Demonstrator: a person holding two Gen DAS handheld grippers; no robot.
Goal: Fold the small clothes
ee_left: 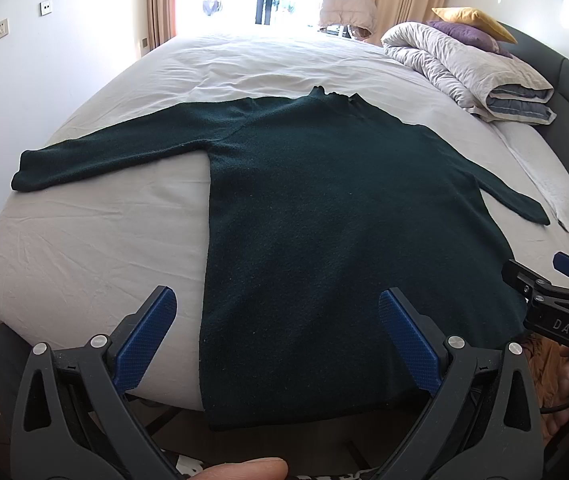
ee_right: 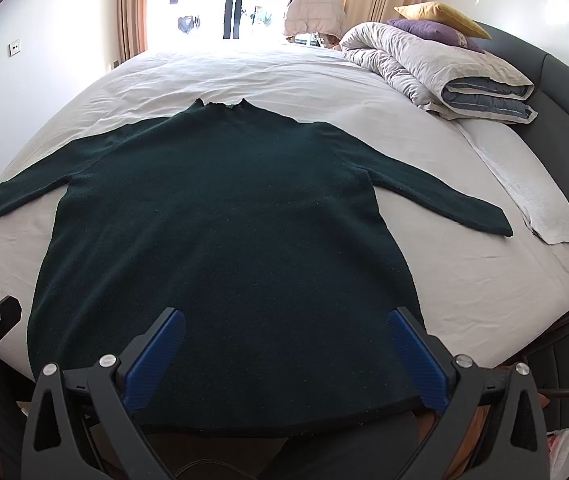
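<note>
1. We are holding the left hand-held gripper (ee_left: pixel 276 344) agape over the sweater's (ee_left: pixel 324 220) hem, and the right hand-held gripper (ee_right: pixel 284 360) likewise, both empty.
2. The sweater is lying flat on the bed (ee_right: pixel 464 280).
3. Only the left view is showing a fingertip (ee_left: pixel 244 470).

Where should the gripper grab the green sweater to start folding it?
Probably at a sleeve cuff. The green sweater lies flat on the bed with both sleeves spread out. The right sleeve cuff is a thin loose end, so the open right gripper could come from the right side, pinch it, and carry it across the body.
</note>
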